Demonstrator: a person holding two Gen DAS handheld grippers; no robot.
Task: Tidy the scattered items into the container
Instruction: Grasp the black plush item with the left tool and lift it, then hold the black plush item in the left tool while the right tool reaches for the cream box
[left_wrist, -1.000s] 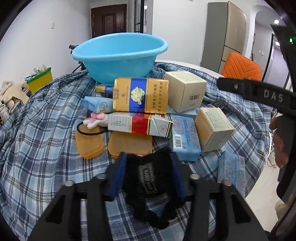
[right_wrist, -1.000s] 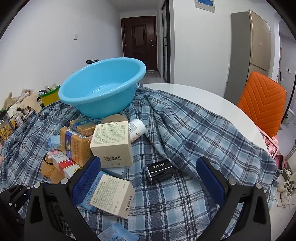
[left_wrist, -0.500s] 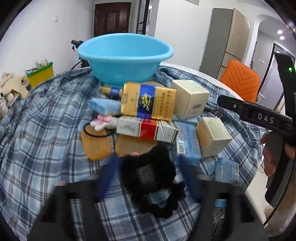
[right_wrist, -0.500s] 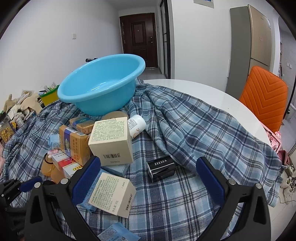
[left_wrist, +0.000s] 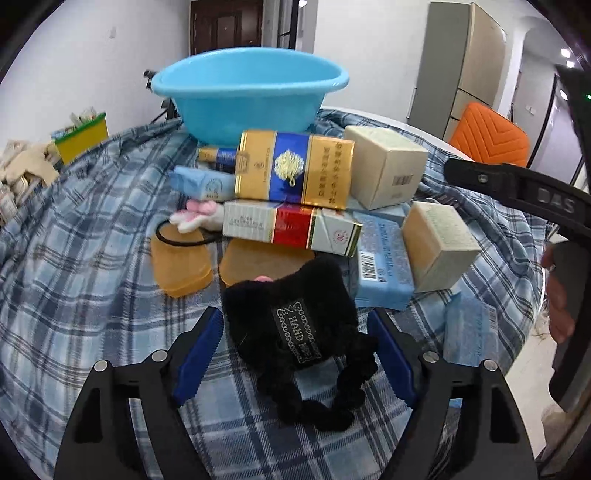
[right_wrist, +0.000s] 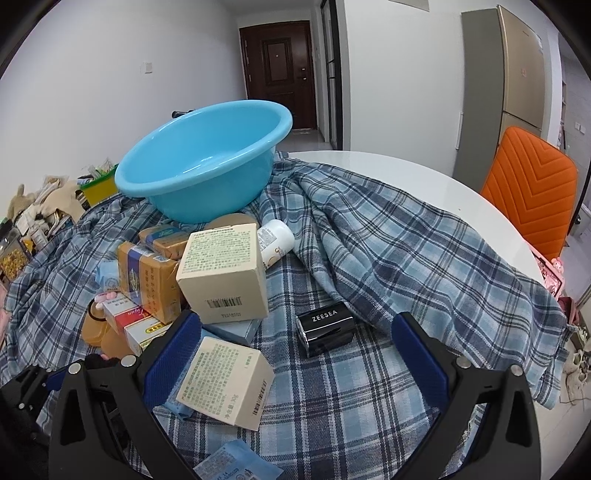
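Plaid cloth (left_wrist: 74, 280) covers the counter; blue basin (left_wrist: 251, 96) upper centre, empty. Black plush pouch (left_wrist: 295, 325) lower centre, between left tongs (left_wrist: 291, 354), pads clear of it. Right tongs (right_wrist: 295, 354) wide, empty. Pouch looks soft, light, squashy: pinch mid-body, not the cord.

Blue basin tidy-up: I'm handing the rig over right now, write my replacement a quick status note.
Left gripper: open, the black fuzzy pouch lies loose between its pads on the plaid cloth.
Right gripper: open, empty, above the black ZEESEA box and a beige carton.
Blue basin: nothing visible inside.
Done: nothing binned yet.
Left: pouch, cartons, the gold-and-blue box, soap bars, all still piled before the basin.
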